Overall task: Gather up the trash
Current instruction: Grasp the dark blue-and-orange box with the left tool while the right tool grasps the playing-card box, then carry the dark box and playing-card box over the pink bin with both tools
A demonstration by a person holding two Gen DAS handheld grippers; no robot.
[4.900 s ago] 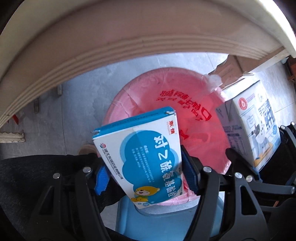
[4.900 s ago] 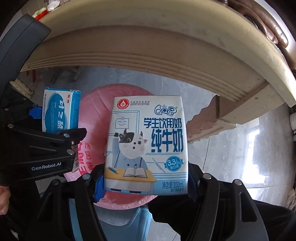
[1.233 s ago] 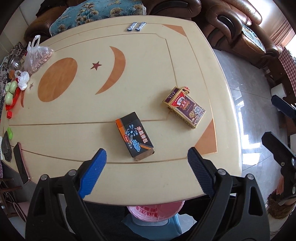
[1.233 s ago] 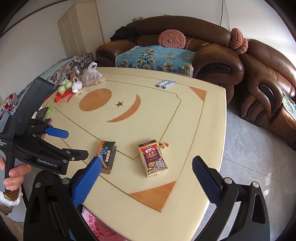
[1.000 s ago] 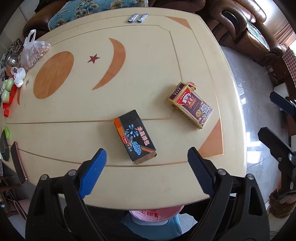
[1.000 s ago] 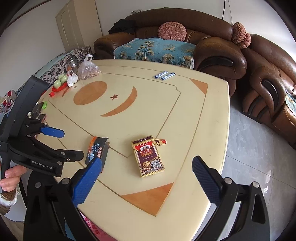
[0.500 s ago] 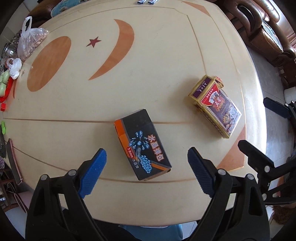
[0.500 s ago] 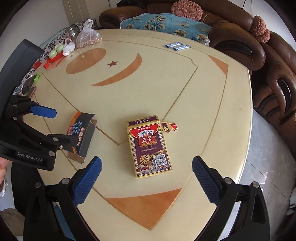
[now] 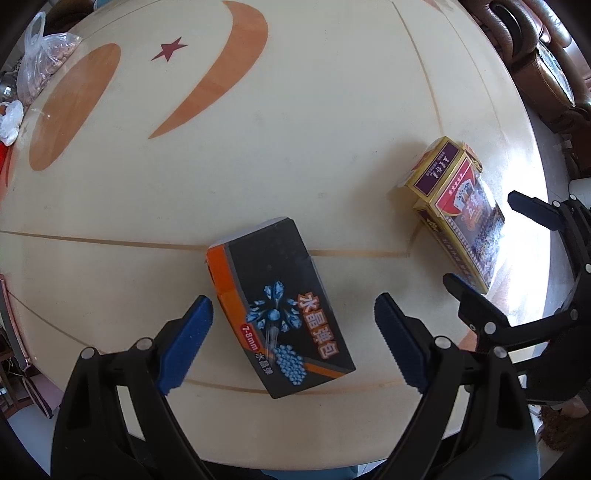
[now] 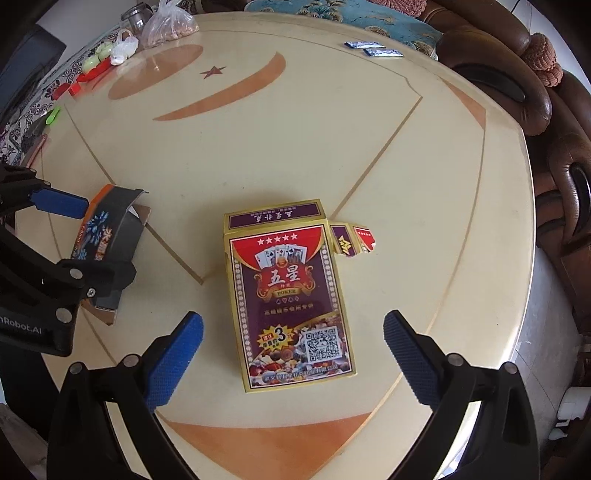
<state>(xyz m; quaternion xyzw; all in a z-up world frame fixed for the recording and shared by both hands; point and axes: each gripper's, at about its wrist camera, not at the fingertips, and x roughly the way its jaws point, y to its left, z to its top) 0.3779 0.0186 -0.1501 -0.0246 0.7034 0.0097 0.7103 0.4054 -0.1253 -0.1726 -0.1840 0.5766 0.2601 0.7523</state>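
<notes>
A black and orange box [image 9: 277, 310] lies flat on the cream table [image 9: 295, 147], tilted, directly under my left gripper [image 9: 293, 332], which points down with its blue pads wide apart and clear of the box. The same box [image 10: 107, 236] shows at the left of the right wrist view, its end flap open. A gold-edged maroon playing-card box [image 10: 291, 295] lies flat beneath my right gripper [image 10: 291, 350], open, nothing gripped. That card box [image 9: 458, 218] sits to the right in the left wrist view, beside the right gripper's fingers [image 9: 476, 299].
A torn card-box flap [image 10: 352, 240] lies beside the card box. Two small blue packets [image 10: 373, 50] rest at the far edge. A plastic bag of nuts [image 10: 168, 24], a jar, green and red items crowd the far left. Brown sofas [image 10: 517, 74] surround the table.
Both grippers have come down toward the table; the black box and the card box now look larger and sit between the open fingers. Neither box has moved.
</notes>
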